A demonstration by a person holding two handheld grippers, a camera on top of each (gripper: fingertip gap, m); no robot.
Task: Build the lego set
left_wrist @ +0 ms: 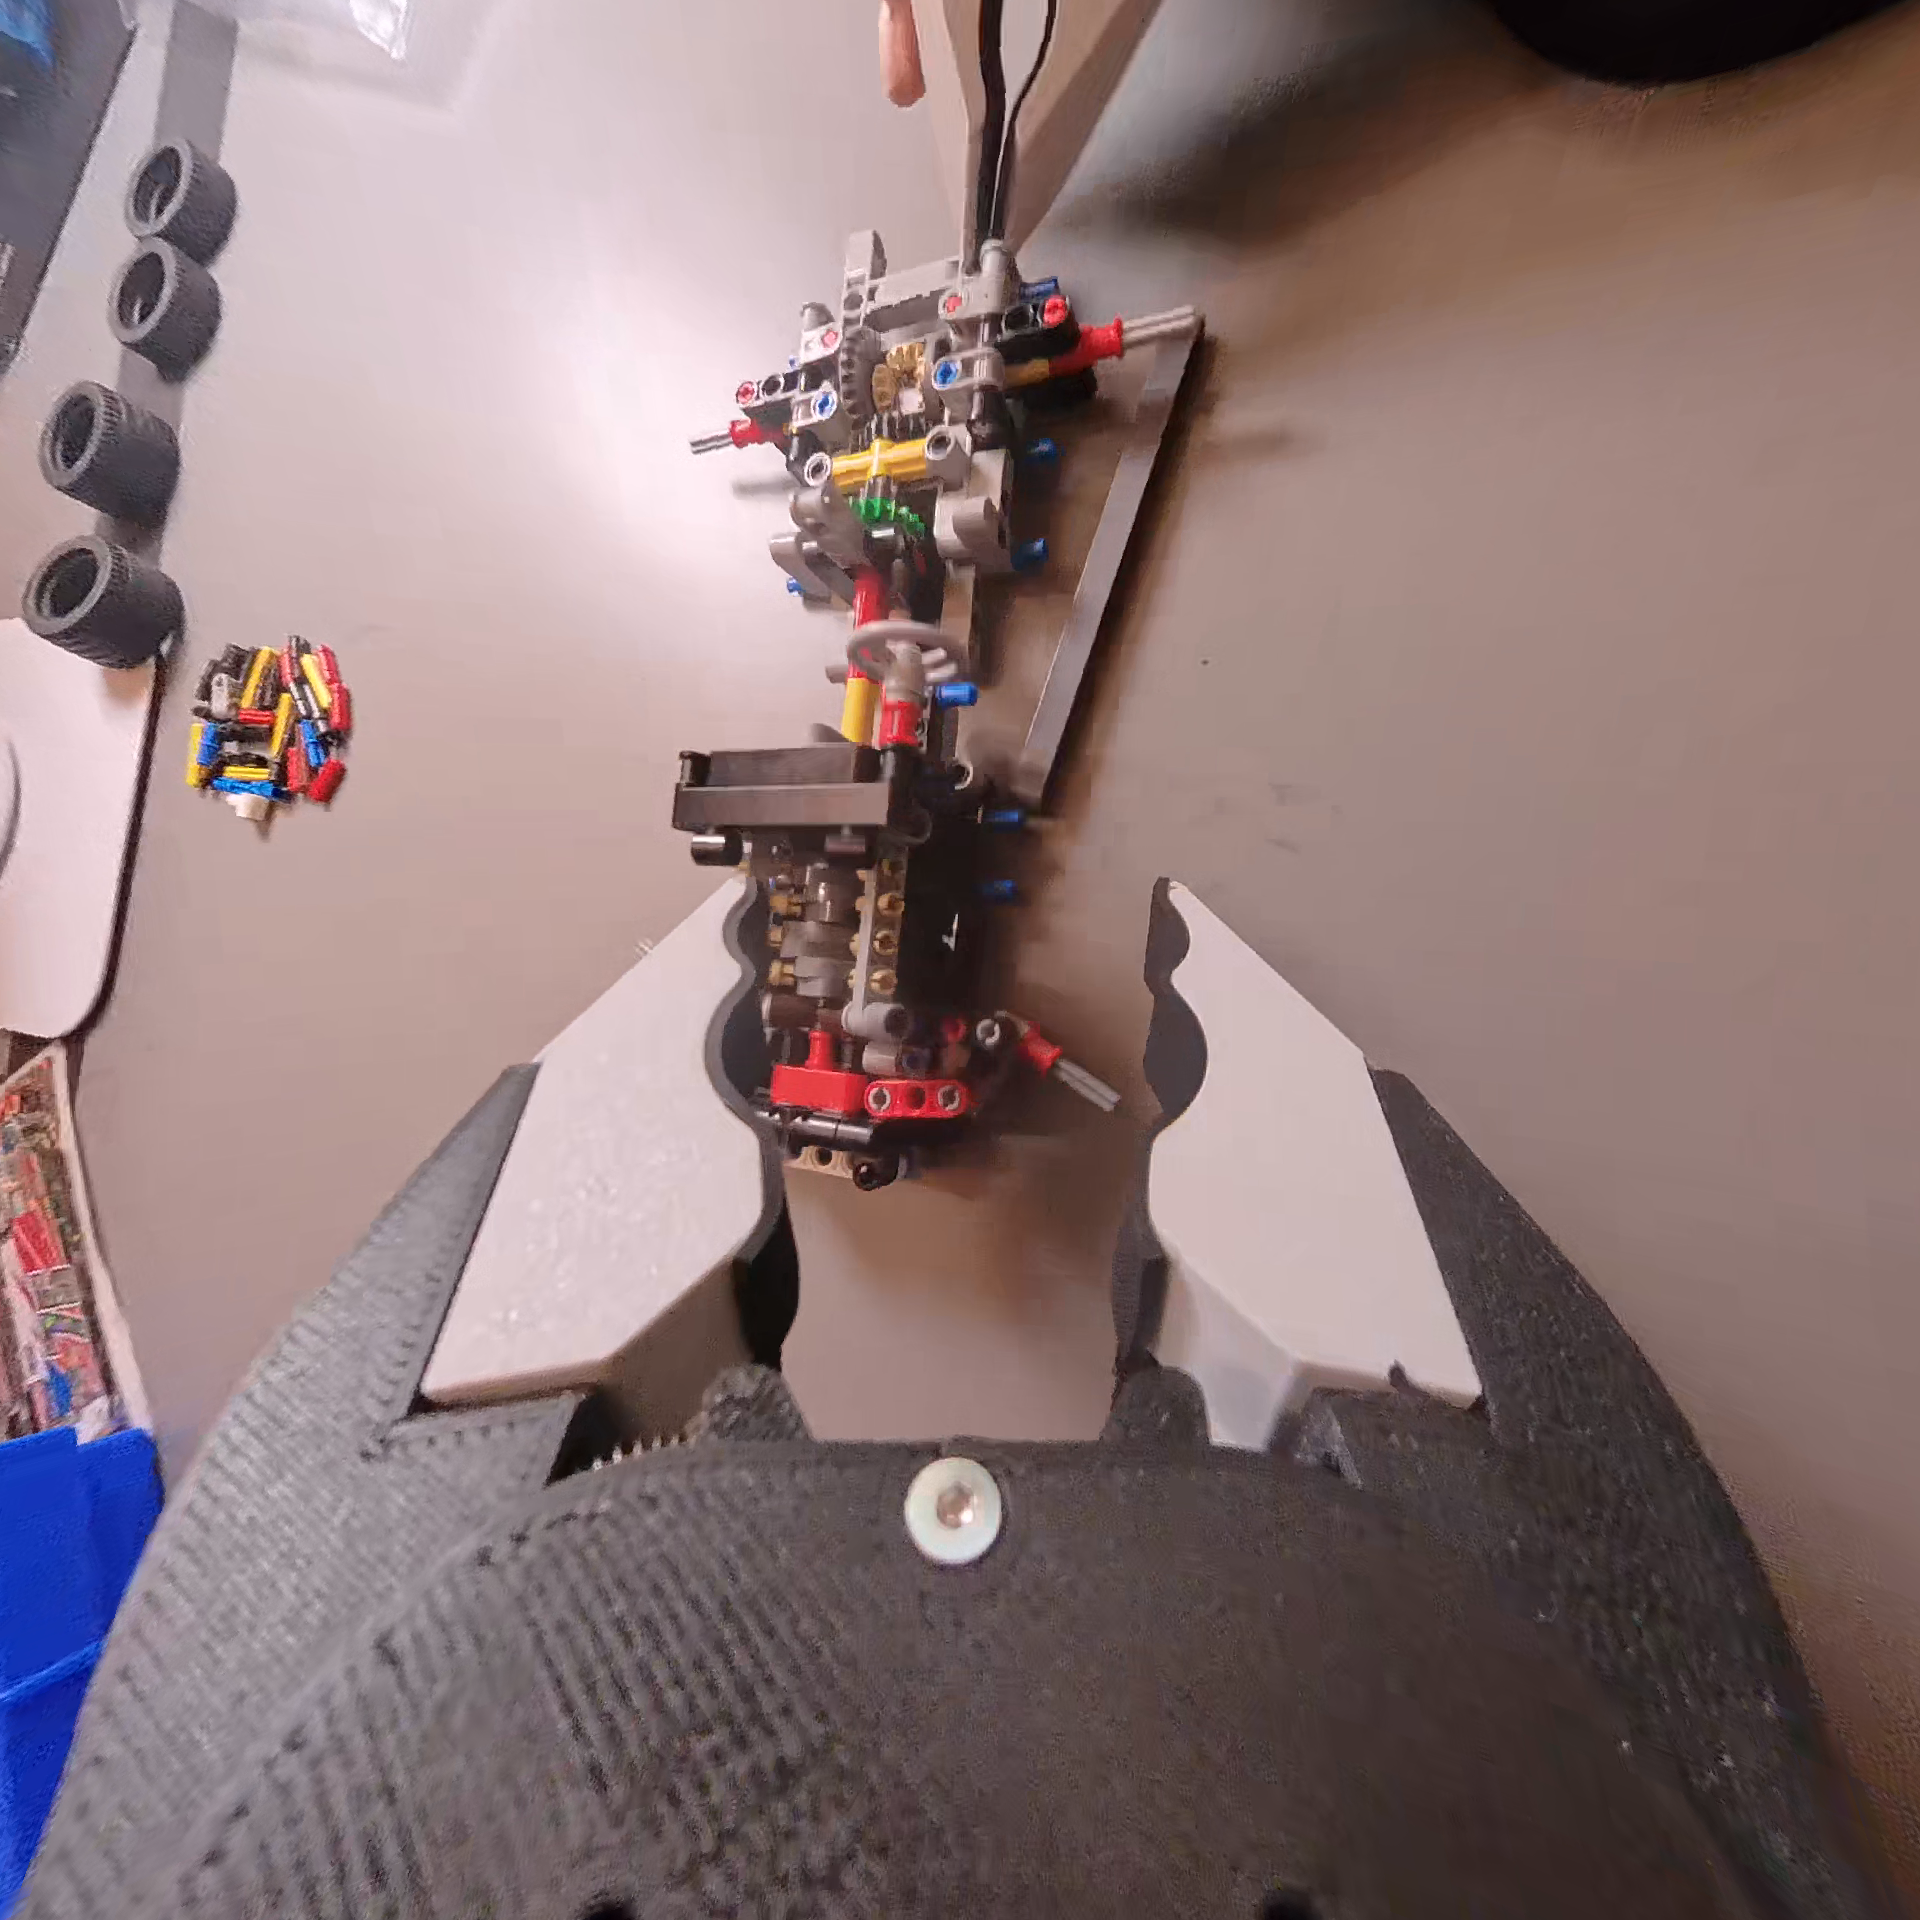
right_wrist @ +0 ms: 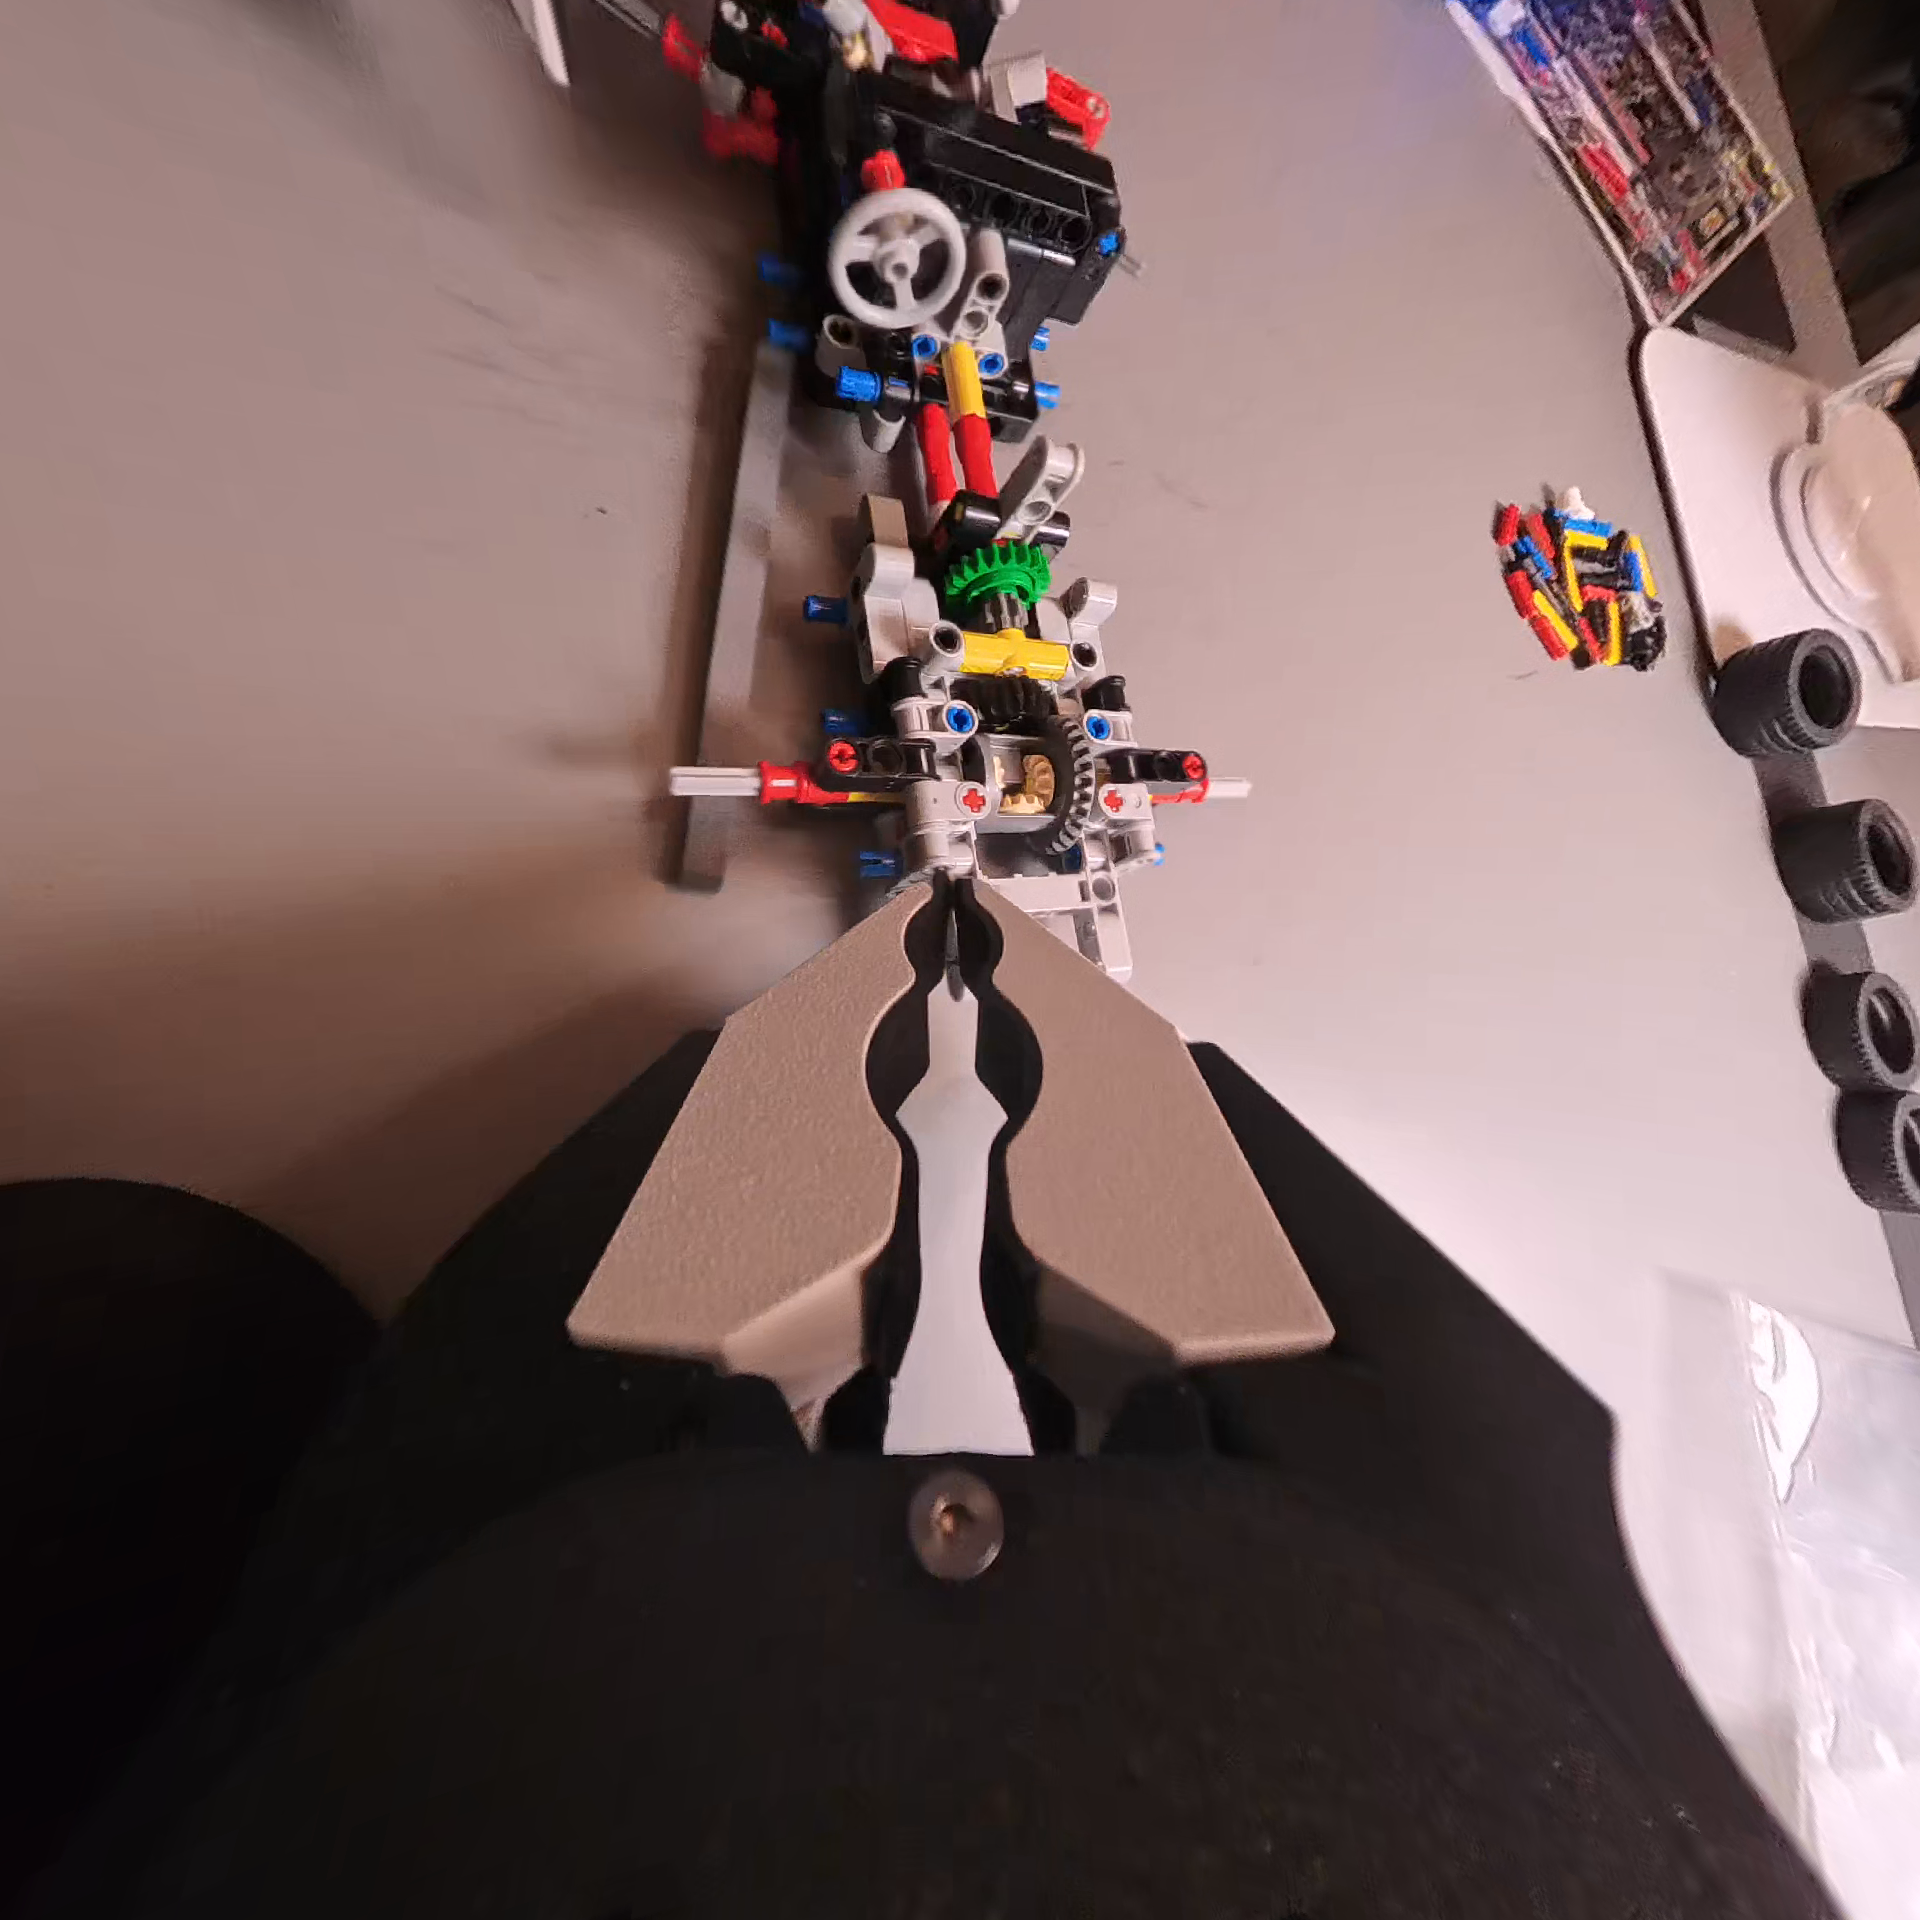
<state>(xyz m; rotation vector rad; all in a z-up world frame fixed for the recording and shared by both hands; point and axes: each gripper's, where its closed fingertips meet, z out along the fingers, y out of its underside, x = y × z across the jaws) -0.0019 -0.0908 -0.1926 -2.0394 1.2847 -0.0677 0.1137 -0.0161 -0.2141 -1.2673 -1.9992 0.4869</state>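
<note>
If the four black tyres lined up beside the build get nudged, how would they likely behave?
The tyres lie on their sides with the open holes showing, so a nudge would probably slide them, not roll them. Their ribbed rubber tread probably grips the smooth table, so they would drag. Hollow, with no hubs fitted, they are probably light and slightly squashy.

Warm indoor light, moderately bright. Glare patch on table far left in left wrist view. Fisheye warp + smear at edges; tyres blurred. Soft shadows beside chassis.
</note>
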